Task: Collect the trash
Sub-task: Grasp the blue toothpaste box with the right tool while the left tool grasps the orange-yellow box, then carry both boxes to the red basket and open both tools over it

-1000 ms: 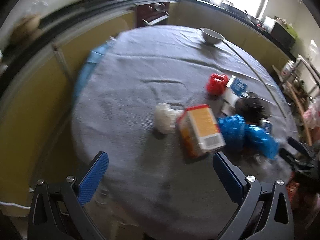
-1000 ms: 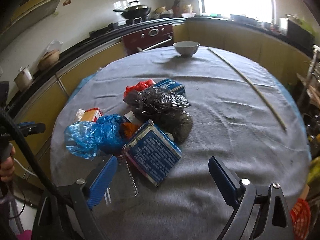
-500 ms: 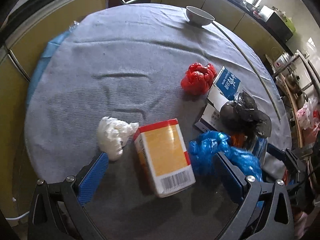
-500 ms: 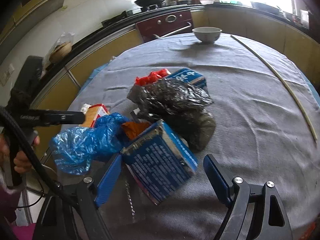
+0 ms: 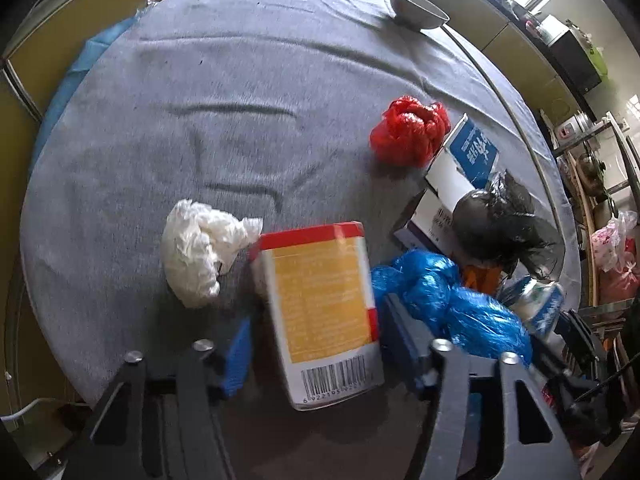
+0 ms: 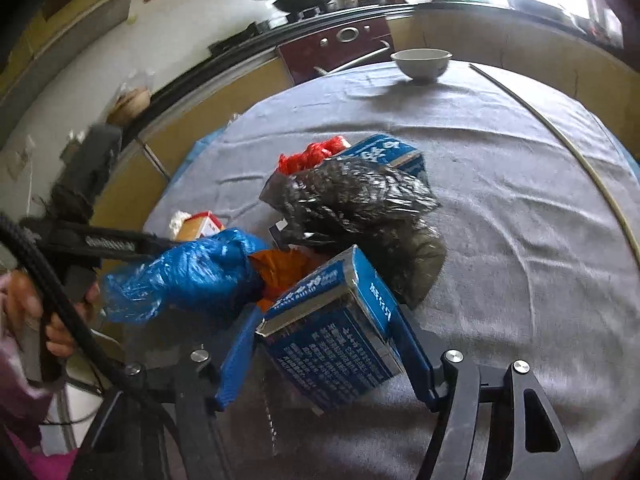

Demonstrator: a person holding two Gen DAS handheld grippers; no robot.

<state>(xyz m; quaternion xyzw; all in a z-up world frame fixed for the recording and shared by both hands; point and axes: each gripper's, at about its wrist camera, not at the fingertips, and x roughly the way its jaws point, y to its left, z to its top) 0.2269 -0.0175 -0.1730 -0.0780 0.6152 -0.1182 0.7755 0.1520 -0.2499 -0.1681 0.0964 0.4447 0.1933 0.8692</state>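
An orange carton (image 5: 324, 280) with red edges and a barcode lies on the grey tablecloth (image 5: 200, 100). My left gripper (image 5: 320, 344) straddles it and its jaws are closing. A thin gap still shows on the carton's left side. In the right wrist view my right gripper (image 6: 326, 356) has a blue printed box (image 6: 336, 332) between its jaws, which are closing. Both pads rest against the box's sides. Around them lie a white crumpled bag (image 5: 200, 252), a red bag (image 5: 408, 132), a blue bag (image 5: 448, 300) and a black bag (image 5: 500, 224).
A blue-and-white box (image 5: 468, 160) lies behind the black bag. At the table's far edge stand a bowl (image 5: 418, 10) and a long thin stick (image 6: 580, 160). A hand (image 6: 24, 308) holds the left tool at the left. Kitchen counters ring the table.
The left gripper dropped onto the orange carton and its jaws narrowed around it. The right gripper moved in over the blue box and its jaws narrowed onto it.
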